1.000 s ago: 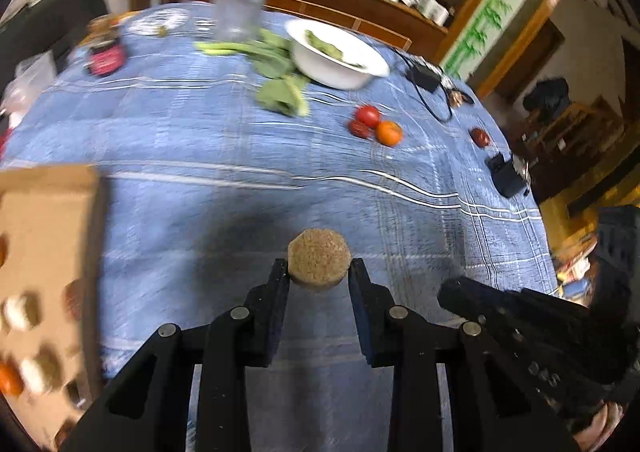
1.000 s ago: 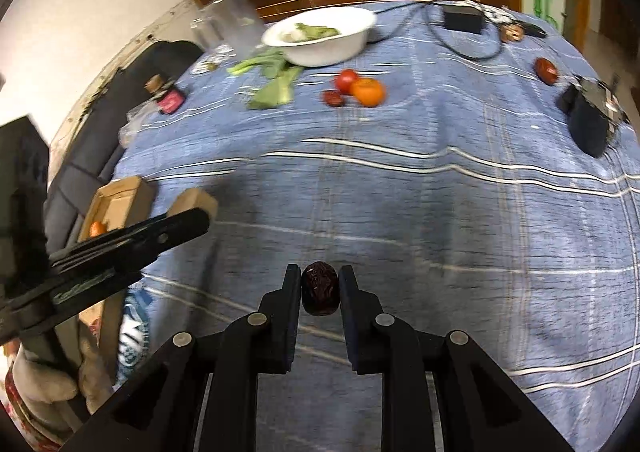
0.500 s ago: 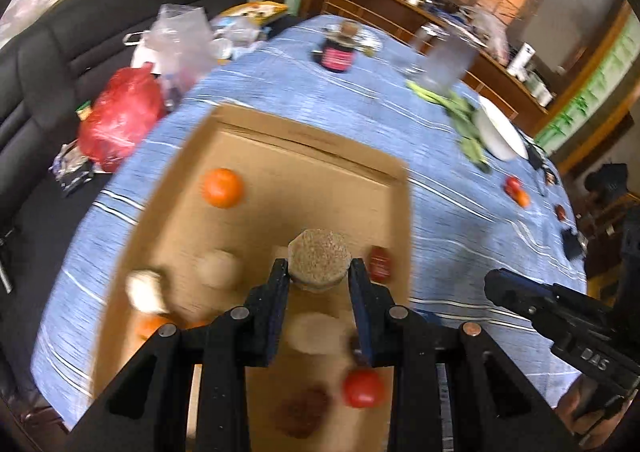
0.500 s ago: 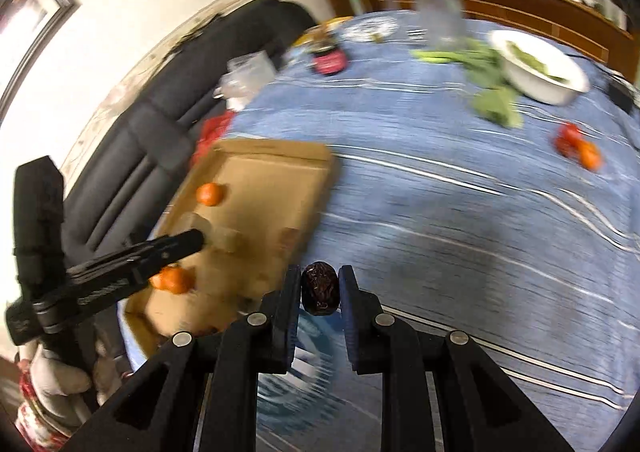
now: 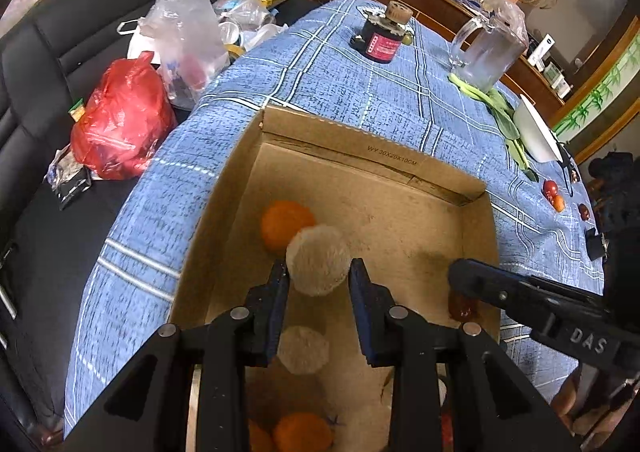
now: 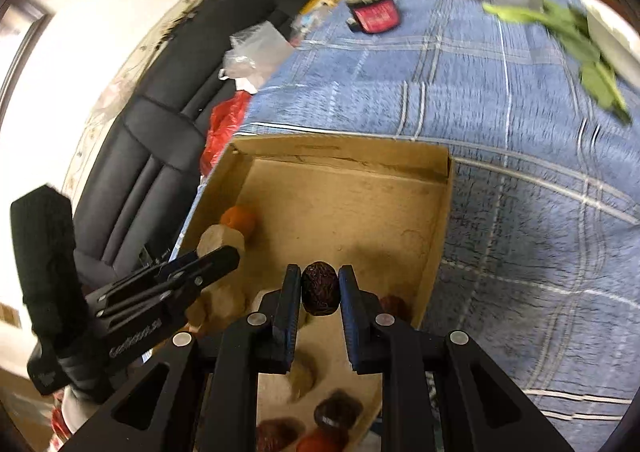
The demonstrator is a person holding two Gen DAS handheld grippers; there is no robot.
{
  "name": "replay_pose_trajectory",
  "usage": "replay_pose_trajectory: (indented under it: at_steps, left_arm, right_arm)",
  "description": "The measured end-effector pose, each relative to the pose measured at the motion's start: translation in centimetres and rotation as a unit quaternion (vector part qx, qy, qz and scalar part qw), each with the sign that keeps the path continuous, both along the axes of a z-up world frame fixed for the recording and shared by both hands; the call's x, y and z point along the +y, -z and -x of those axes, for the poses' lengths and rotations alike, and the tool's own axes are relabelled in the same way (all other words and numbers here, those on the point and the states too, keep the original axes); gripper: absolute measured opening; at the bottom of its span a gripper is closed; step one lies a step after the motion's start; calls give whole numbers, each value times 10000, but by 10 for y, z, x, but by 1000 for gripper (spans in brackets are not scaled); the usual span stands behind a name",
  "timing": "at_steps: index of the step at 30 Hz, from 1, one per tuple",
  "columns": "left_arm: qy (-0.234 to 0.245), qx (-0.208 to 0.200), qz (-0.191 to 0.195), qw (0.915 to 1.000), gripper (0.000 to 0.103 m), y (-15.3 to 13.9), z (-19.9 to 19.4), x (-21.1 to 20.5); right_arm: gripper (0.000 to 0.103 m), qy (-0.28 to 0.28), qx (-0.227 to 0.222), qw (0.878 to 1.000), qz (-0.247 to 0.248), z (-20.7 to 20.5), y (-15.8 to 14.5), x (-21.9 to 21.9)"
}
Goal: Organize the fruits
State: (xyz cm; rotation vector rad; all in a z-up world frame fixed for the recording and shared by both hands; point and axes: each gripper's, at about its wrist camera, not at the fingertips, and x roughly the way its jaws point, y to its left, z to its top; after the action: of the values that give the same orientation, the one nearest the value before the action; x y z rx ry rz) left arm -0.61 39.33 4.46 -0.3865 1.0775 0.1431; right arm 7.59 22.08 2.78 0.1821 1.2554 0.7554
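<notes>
Left wrist view: the left gripper point(image 5: 318, 276) is clamped on a pale, rough-skinned round fruit point(image 5: 319, 260), held above the open cardboard box point(image 5: 352, 155) on the blue checked tablecloth point(image 5: 360, 91). Inside the box lie an orange point(image 5: 280, 223), another pale fruit point(image 5: 303, 350) and more oranges at the near end. The right gripper point(image 5: 464, 284) enters from the right — its tip over the box.

Right wrist view: the right gripper is clenched on a dark wrinkled date point(image 6: 320, 288), poised over the box's near right part — red and dark fruits point(image 6: 338, 412) below.

Cardboard box point(image 5: 372, 155) on blue-clothed table point(image 5: 320, 91)
</notes>
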Motion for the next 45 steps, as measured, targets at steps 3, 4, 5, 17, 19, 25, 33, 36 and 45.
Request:
replay_pose_trajectory:
  at_steps: [3, 4, 5, 17, 19, 25, 33, 36, 45]
  left_arm:
    - [75, 19, 32, 10000, 30, 3, -5, 0]
    - [100, 22, 32, 9999, 30, 3, -6, 0]
    - [128, 31, 31, 9999, 30, 4, -8, -1]
    - [151, -30, 197, 9997, 44, -2, -5, -2]
    - [116, -134, 218, 9996, 44, -9, 0, -1]
    - [-10, -481, 128, 9988, 46, -34, 20, -6]
    - [-353, -1111, -1177, 9862, 59, -96, 70, -45]
    - [-618, -1555, -1782, 9697, 76, -127, 100, -70]
    - [-1006, -2315, -2388, 9377, 99, -187, 163, -151]
  right_arm:
    - [22, 127, 143, 9998, -25, -5, 6, -1]
    - [22, 149, 160, 9998, -30, -7, 7, -1]
    - [22, 165, 162, 9997, -23, -8, 7, -1]
    - [33, 250, -6, 9995, 194, -16, 2, 4]
    - [33, 307, -52, 9993, 202, -14, -1, -1]
    - [43, 507, -276, 9982, 176, 1, -23, -25]
    - [50, 882, -921, 9915, 263, 40, -61, -72]
    - [53, 919, -1157, 9886, 281, 59, -72, -90]
    - [64, 832, -1690, 9815, 356, 138, -91, -149]
